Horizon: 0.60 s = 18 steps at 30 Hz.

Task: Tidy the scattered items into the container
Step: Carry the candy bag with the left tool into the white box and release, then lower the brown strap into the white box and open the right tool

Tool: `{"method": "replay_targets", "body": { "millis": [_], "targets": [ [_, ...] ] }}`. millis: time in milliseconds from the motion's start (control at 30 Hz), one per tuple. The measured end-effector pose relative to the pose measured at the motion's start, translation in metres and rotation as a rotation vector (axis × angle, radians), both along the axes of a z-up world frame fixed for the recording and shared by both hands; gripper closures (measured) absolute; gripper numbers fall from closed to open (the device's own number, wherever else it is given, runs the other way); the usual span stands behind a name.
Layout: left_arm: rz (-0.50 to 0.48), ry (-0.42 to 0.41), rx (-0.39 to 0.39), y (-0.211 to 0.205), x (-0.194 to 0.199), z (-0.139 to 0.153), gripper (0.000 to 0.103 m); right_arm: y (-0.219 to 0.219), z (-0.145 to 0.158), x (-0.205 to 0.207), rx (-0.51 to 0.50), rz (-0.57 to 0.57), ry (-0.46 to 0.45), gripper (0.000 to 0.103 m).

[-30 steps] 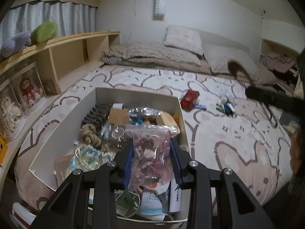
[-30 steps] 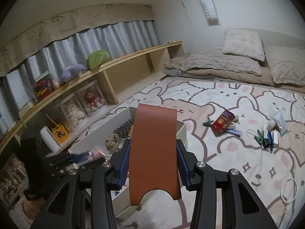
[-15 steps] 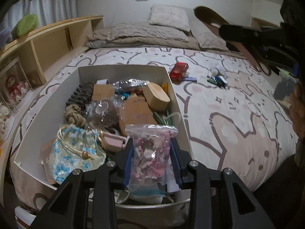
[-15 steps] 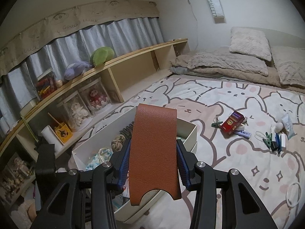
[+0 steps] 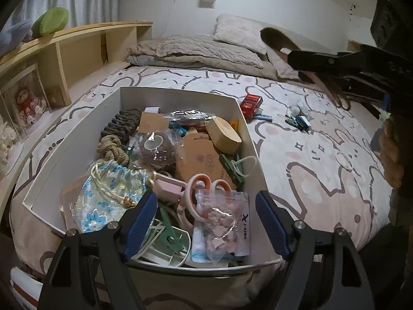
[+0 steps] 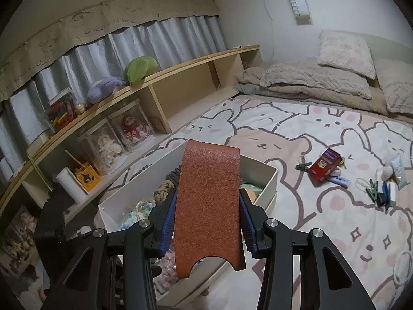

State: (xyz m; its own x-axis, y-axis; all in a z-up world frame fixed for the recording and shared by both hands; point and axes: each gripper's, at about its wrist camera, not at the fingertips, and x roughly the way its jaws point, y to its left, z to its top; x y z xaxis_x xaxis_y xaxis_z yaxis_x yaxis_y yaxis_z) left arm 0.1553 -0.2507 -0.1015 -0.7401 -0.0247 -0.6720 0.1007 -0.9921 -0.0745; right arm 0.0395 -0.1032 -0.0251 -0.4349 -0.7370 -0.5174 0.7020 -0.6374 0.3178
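A white box on the bed holds many items. My left gripper is open above its near end. A clear bag of pink pieces lies in the box between the spread fingers, on orange-handled scissors. My right gripper is shut on a brown leather case, held above the box's near right side. In the left wrist view that gripper and case show at the upper right.
A red packet, a tube, pegs and small items lie scattered on the bunny-print bedspread right of the box. A wooden shelf with plush toys and jars runs along the left. Pillows lie at the far end.
My left gripper has opened and released the bag of pink pieces into the box. My right gripper with the leather case has moved closer to the box.
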Motion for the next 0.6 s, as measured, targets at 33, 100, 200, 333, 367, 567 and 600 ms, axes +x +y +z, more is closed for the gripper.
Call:
{"method": "replay_targets", "body": {
  "millis": [33, 100, 200, 333, 367, 567, 600],
  "targets": [
    [0.005, 0.007, 0.001, -0.002, 0.001, 0.001, 0.024, -0.003, -0.001, -0.001, 0.001, 0.004, -0.006, 0.057],
    [0.018, 0.019, -0.004, -0.005, 0.004, 0.002, 0.024, -0.008, -0.004, -0.004, 0.002, 0.012, -0.022, 0.057],
    [0.039, 0.035, -0.014, -0.011, 0.008, 0.003, 0.024, -0.019, -0.01, -0.008, 0.003, 0.024, -0.055, 0.057],
    [0.057, 0.06, 0.003, -0.021, 0.015, 0.005, 0.024, -0.037, -0.023, -0.014, 0.013, 0.04, -0.108, 0.057],
    [0.064, 0.072, 0.007, -0.023, 0.017, 0.005, 0.024, -0.04, -0.026, -0.015, 0.017, 0.04, -0.119, 0.057],
    [0.089, 0.091, 0.001, -0.032, 0.021, 0.003, 0.024, -0.065, -0.046, -0.02, 0.066, 0.048, -0.175, 0.057],
    [0.092, 0.094, 0.004, -0.034, 0.022, 0.002, 0.024, -0.069, -0.05, -0.02, 0.08, 0.048, -0.182, 0.057]
  ]
}}
